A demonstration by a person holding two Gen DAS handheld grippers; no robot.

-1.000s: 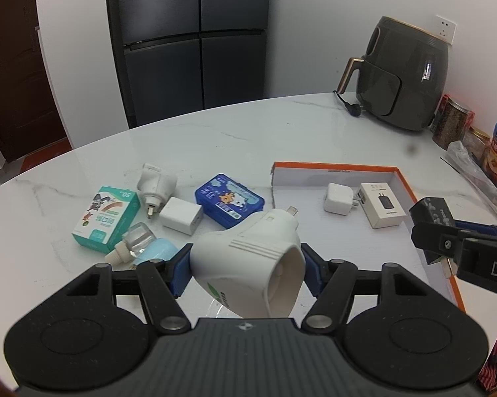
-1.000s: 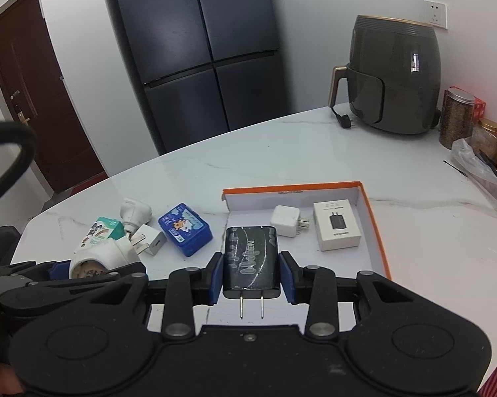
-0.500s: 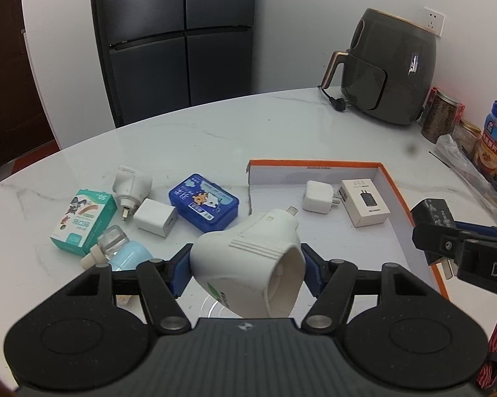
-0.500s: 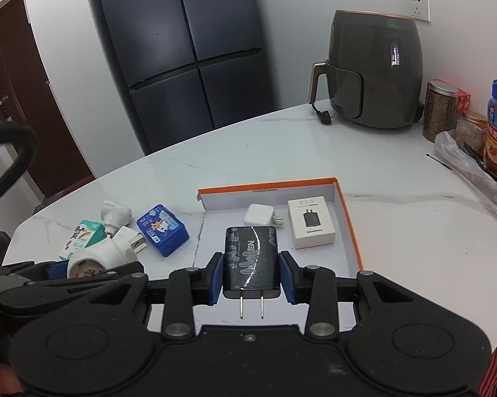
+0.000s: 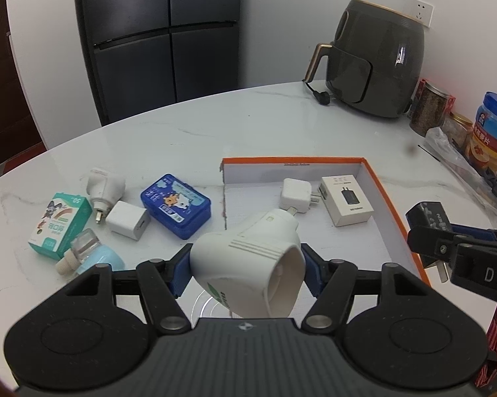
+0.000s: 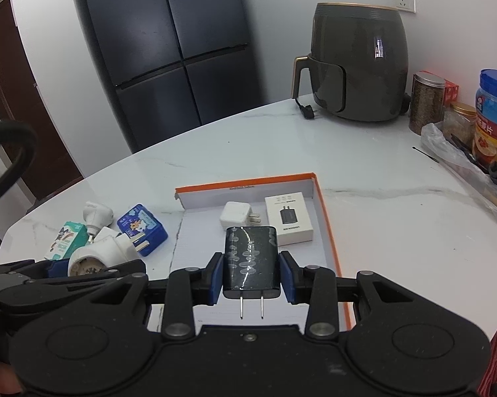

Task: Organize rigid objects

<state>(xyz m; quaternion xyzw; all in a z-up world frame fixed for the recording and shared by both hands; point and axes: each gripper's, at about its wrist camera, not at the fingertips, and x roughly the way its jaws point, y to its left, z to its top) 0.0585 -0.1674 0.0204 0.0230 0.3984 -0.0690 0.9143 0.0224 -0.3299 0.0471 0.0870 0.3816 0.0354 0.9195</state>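
My left gripper (image 5: 245, 274) is shut on a white plug-in adapter (image 5: 248, 258) and holds it above the table, just before the near-left corner of the orange-rimmed tray (image 5: 294, 160). Over the tray's near part, my right gripper (image 6: 251, 278) is shut on a black charger (image 6: 251, 258) whose two prongs point back at the camera. A white cube charger (image 5: 294, 195) and a small white charger box (image 5: 346, 200) lie inside the tray. Left of the tray lie a blue tin (image 5: 175, 205), a green carton (image 5: 59, 225), a white plug (image 5: 102, 188), a white cube (image 5: 127, 220) and a blue bottle (image 5: 89, 258).
A dark air fryer (image 5: 377, 59) stands at the back right with its cord plug on the table. Jars (image 5: 493, 132) and a plastic bag (image 6: 453, 155) crowd the right edge. A dark fridge (image 5: 162, 39) stands behind the round marble table (image 5: 248, 119).
Both grippers have drifted to the right with their loads, so the tray and the loose items slide left in both views. Neither grip has changed.
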